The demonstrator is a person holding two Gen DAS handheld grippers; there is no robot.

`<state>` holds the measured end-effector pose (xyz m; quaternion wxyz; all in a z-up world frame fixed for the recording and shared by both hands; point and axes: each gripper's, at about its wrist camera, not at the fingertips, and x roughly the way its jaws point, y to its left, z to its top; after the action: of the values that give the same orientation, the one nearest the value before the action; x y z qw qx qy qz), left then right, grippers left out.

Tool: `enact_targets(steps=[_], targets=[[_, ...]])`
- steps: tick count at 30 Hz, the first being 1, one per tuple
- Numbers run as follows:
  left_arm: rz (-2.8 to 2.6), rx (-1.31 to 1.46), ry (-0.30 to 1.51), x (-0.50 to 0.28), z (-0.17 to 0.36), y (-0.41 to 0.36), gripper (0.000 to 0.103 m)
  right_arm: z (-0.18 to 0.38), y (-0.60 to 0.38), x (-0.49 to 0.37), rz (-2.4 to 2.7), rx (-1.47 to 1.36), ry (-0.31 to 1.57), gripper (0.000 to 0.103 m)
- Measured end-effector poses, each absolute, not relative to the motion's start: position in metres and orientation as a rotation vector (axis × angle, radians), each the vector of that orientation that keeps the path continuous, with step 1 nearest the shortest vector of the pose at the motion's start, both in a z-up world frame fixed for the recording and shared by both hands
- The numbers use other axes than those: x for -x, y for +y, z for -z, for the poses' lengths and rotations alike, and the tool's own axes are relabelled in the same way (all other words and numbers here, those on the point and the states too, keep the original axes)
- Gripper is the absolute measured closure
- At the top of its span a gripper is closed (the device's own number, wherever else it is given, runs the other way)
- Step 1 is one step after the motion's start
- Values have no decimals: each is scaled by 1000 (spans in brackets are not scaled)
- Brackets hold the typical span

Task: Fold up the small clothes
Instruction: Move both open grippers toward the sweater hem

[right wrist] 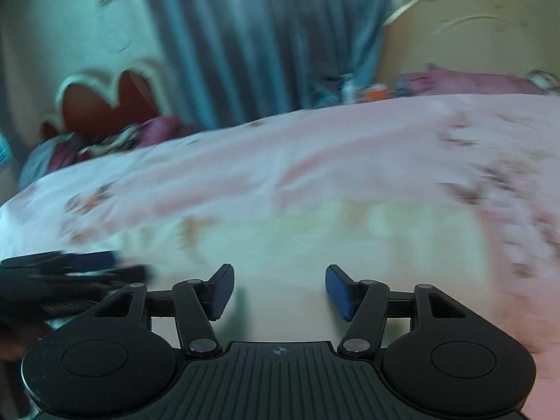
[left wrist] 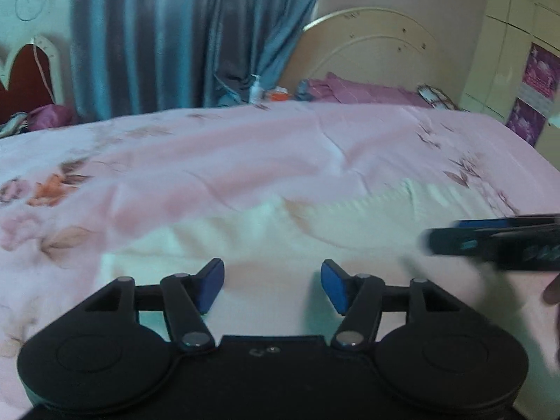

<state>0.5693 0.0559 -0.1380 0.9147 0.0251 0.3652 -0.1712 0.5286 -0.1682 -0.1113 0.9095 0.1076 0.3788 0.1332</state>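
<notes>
A small, pale, cream-white garment of thin soft cloth lies flat on the pink floral bedsheet that covers the bed, just ahead of both hand-held tools; in the right wrist view the same garment shows as a broad pale patch, blurred, so its cut, hems and any sleeves cannot be made out. The left gripper, black with blue pads, has its jaws spread apart with only cloth behind the gap and nothing pinched between them. The right gripper likewise stands spread and empty above the near part of the garment, and it appears from the side at the right edge of the left wrist view, close to the garment's right end. Behind the bed hang grey-blue curtains, with a cream arched headboard to their right. The piece looks light and limp: it should bend wherever it is lifted, sag between two holds, and drag or wrinkle rather than slide cleanly over the sheet, which itself may bunch and get caught. It seems neither fragile nor slippery, but thin layers are easy to miss or to double up. A sensible hold would be at two corners or along one edge, one tool at each end, pinching only the garment's layer and keeping it taut while it is carried over.
</notes>
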Motion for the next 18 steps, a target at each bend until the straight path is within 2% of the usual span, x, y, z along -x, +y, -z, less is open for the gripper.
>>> enact_targets(steps=[1,2,6,11,14,18], targets=[[347,-59,758,-570,141,54,43,114,-159,-532,-293,-217,800,62],[338,-66,764,-570,143,55,43,118,-153,-534,-306,-210,814,63],[286,-81,754,-573,143,78,41,125,-155,-533,-249,-149,823,64],[255,-33,749,-579,147,117,39,133,-230,-515,-36,-218,838,64],[256,-33,736,-573,142,118,41,127,-237,-514,-53,-217,837,64],[282,10,687,-535,120,107,40,106,-222,-501,-109,-240,786,63]])
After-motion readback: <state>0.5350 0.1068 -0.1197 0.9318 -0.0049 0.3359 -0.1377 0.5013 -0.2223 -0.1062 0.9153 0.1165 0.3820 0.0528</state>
